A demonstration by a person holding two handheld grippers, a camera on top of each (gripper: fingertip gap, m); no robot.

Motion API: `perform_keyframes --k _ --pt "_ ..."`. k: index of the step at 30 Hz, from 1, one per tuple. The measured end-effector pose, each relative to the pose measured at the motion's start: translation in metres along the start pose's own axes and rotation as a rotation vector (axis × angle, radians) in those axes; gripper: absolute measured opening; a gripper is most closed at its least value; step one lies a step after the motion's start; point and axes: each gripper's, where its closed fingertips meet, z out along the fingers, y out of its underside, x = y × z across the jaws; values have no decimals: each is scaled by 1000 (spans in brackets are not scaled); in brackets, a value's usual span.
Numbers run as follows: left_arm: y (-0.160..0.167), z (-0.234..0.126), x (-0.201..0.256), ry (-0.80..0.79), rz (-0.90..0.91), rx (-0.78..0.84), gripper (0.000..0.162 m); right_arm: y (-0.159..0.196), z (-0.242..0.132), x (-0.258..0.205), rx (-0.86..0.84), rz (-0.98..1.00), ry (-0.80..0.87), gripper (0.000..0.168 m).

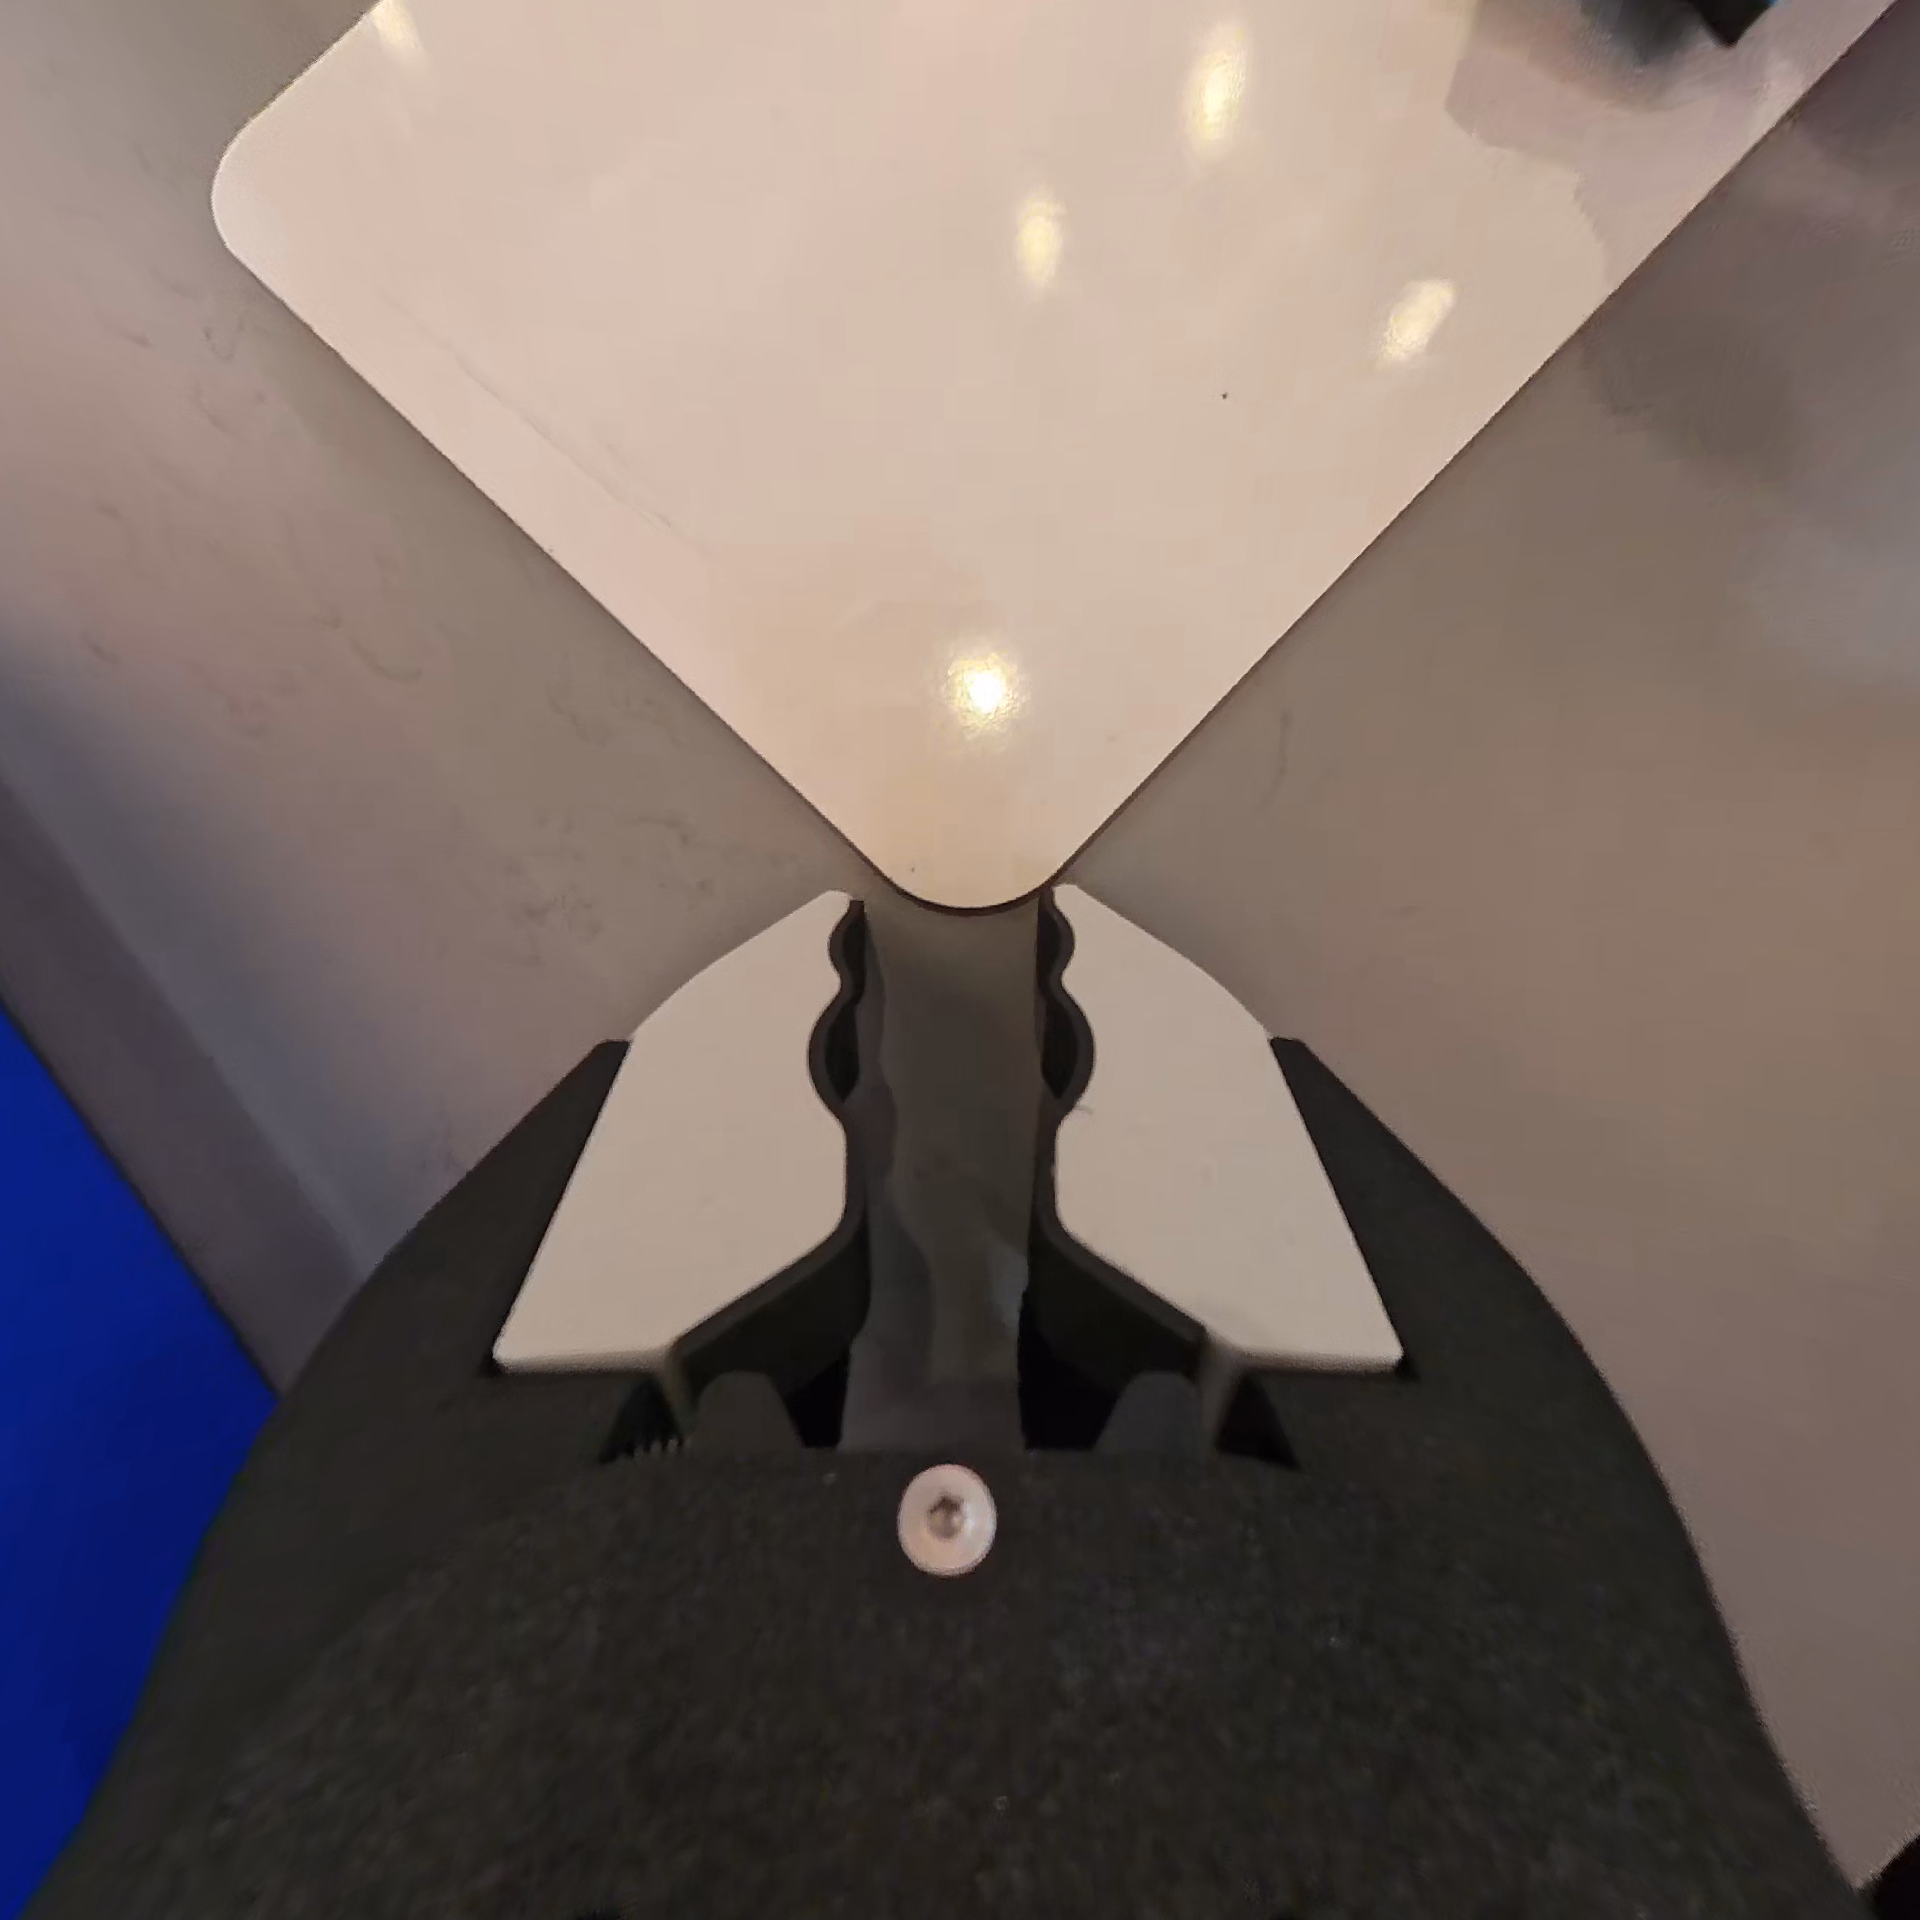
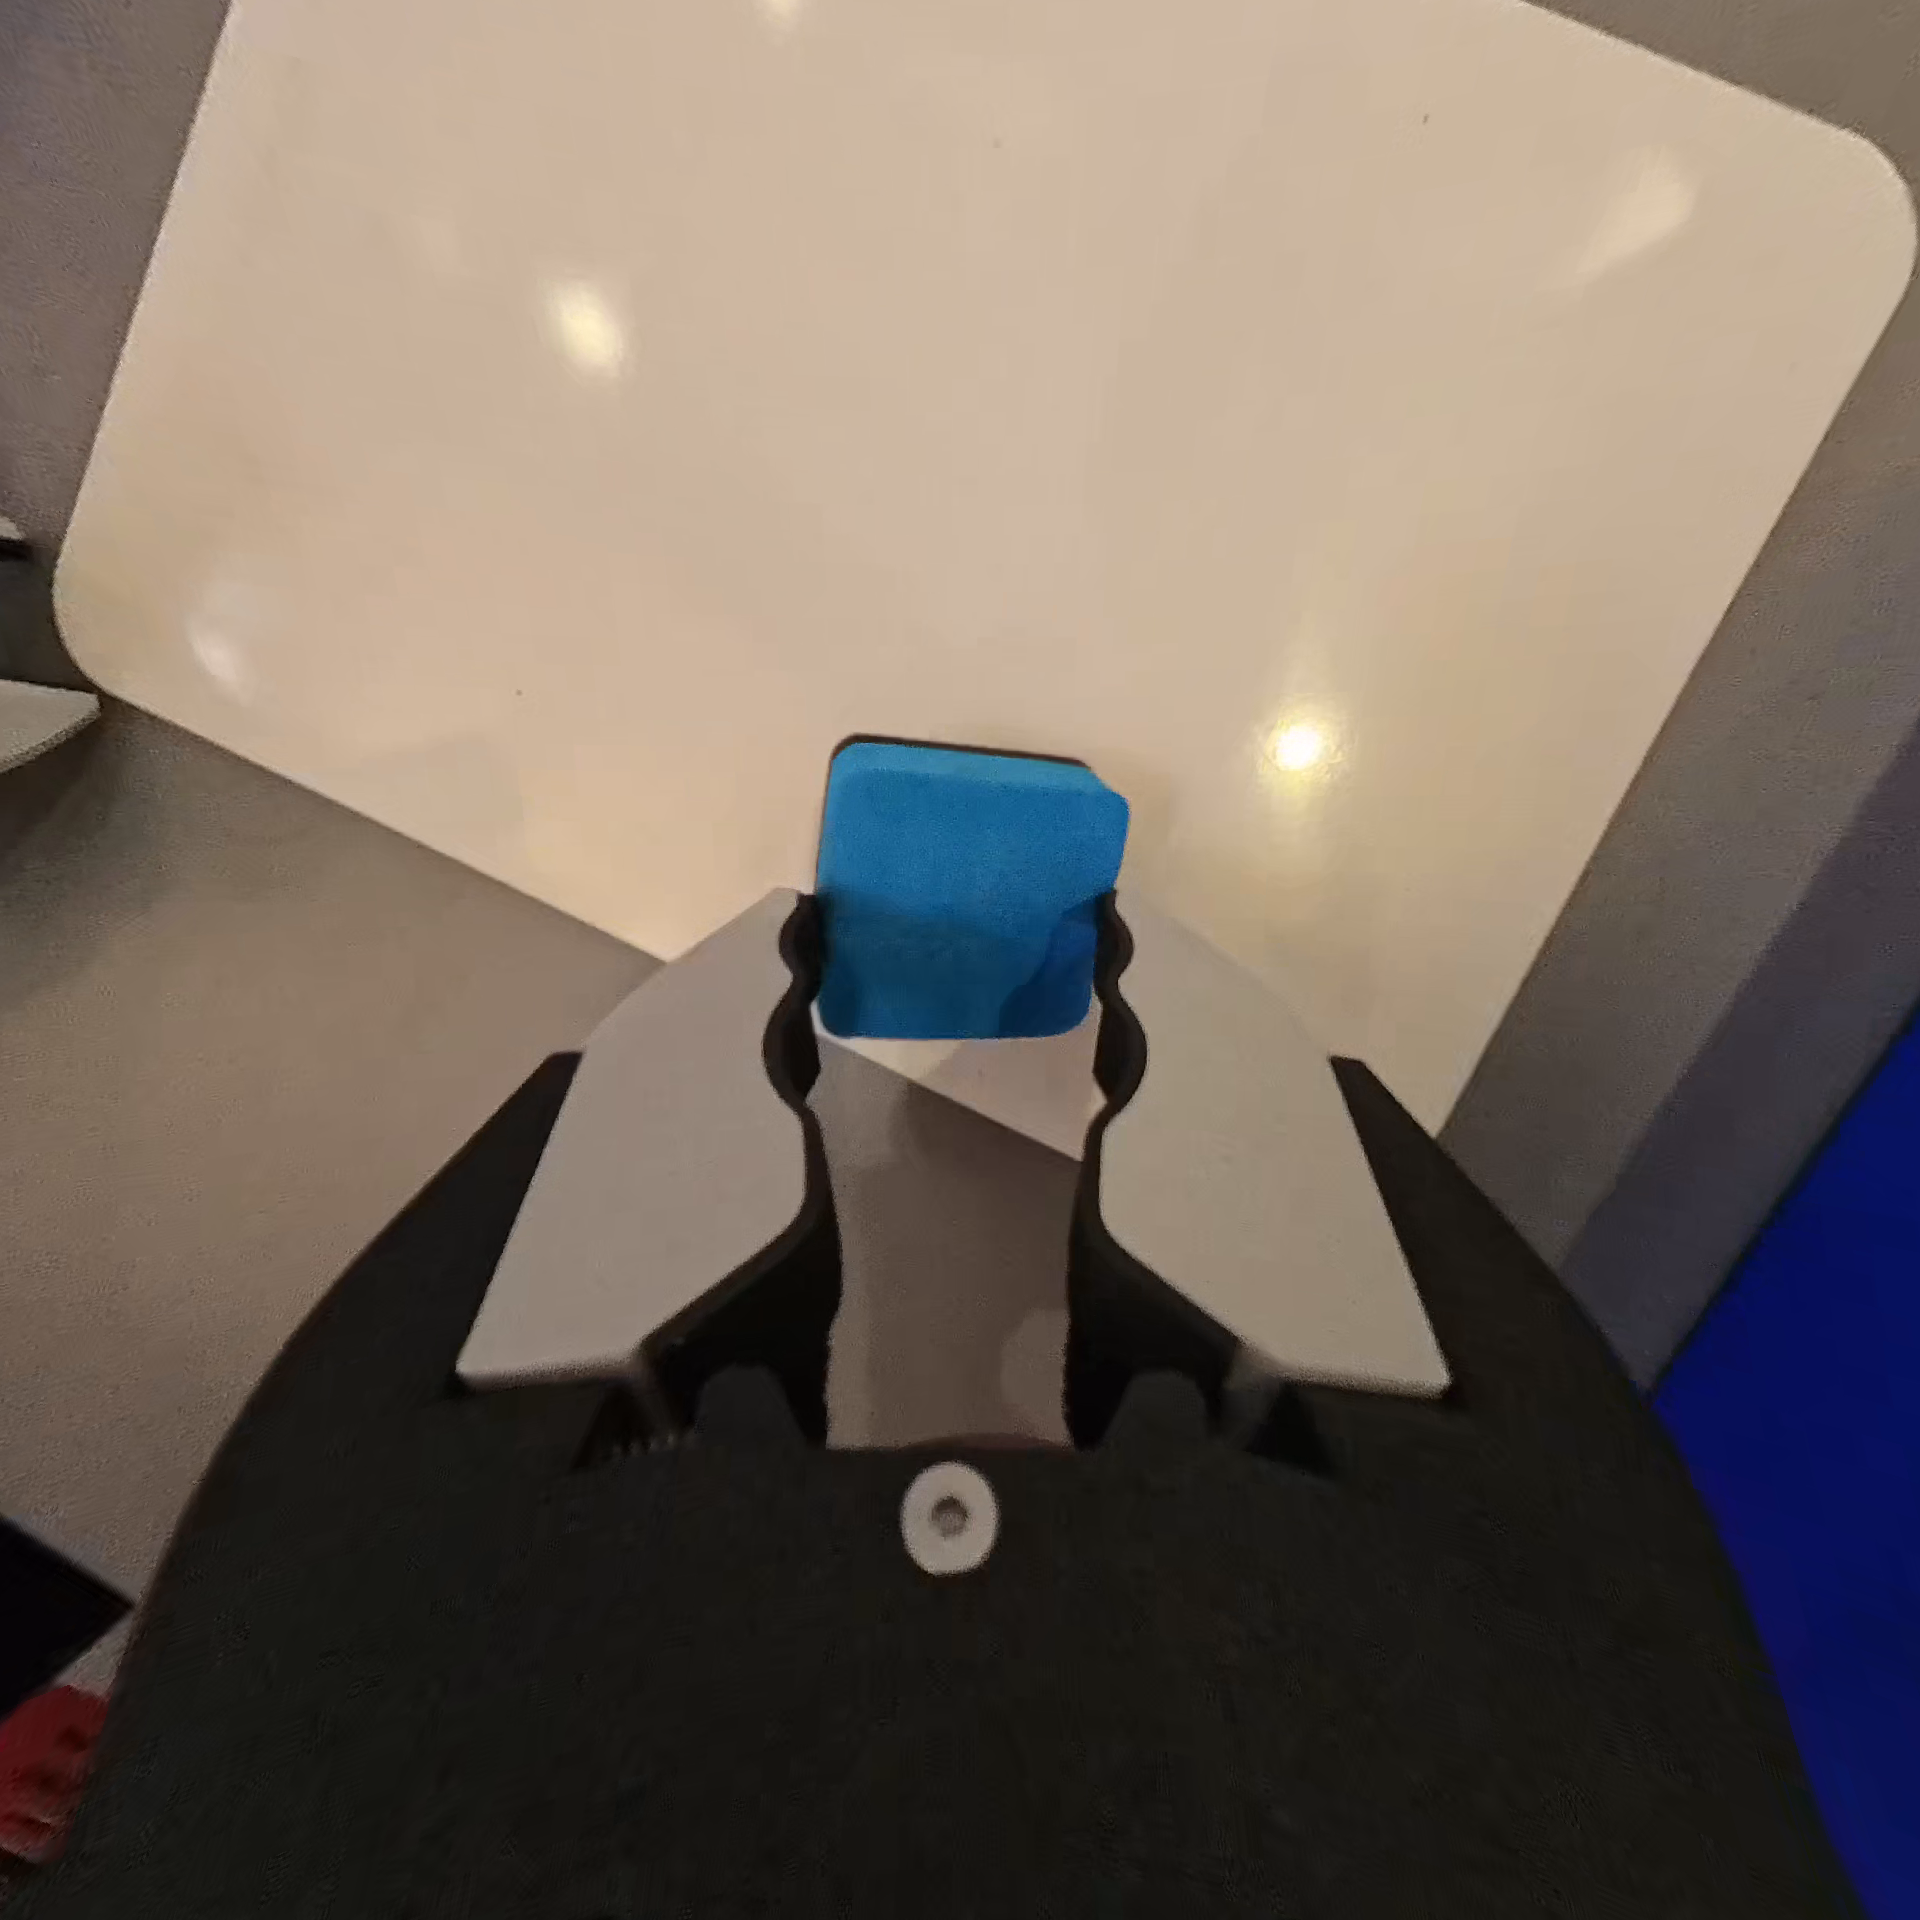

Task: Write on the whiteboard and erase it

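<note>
Right wrist view: right gripper (image 2: pixel 954 940) pinches blue eraser (image 2: pixel 961 883) pointing onto whiteboard (image 2: pixel 935 416)

One white whiteboard (image 2: pixel 935 416) with rounded corners lies flat on one grey table (image 2: pixel 260 1039); the left wrist view shows the same single board (image 1: pixel 831 416) on the same table (image 1: pixel 1558 935). One blue foam eraser (image 2: pixel 961 894) is in the scene, at the near edge of the board. Two grippers are counted, one per wrist view: the left gripper (image 1: pixel 951 914) and the right gripper (image 2: pixel 956 925), each with two fingers, making four fingers in all. One red thing (image 2: pixel 47 1756), too blurred to tell what it is, shows at the near left corner of the right wrist view.
</note>
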Motion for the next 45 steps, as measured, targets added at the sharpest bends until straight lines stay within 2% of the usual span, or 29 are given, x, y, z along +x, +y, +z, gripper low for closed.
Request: perform_keyframes --k 3,6,8,10,12,14,18,22,25,27,29,32,34,36,40,42,45 --pt "0 0 0 -4 12 -6 31 -6 13 -3 -32 21 20 55" --pt "0 0 0 -1 11 -3 31 -22 24 -26 27 88 -116 48" --pt "0 0 -1 -4 13 -4 32 -35 27 -36 74 142 -206 52" --pt "0 0 -2 -12 21 -15 35 -47 14 -34 155 161 -246 54" --pt "1 -3 -6 -48 41 -61 49 -47 -11 -20 245 117 -203 56" --pt "-7 -6 -2 -59 71 -82 60 -36 -33 -4 327 26 -127 60" --pt "-59 -4 46 95 196 26 68 11 -47 5 498 -173 -3 58" --pt "-97 26 76 179 605 28 78 38 -55 0 578 -215 -15 56" --pt "-120 43 88 269 821 -6 78 41 -68 1 634 -147 -97 56" --pt "-134 48 99 401 852 -12 75 43 -73 5 661 -121 -134 56" --pt "-136 54 106 511 860 -85 71 46 -73 9 668 -110 -131 56" --pt "-128 70 105 541 919 -207 67 50 -71 10 657 -108 -134 56" --pt "-123 78 107 544 961 -242 54 50 -72 6 663 -104 -156 54" --pt "-126 80 108 535 974 -242 53 50 -73 2 666 -99 -172 54" --pt "-135 49 73 467 913 -246 53 53 -71 0 656 -94 -179 54" --pt "-131 30 23 352 864 -294 53 55 -71 -1 647 -94 -185 54" --pt "-102 7 -53 206 775 -474 53 56 -72 -5 646 -98 -198 54"
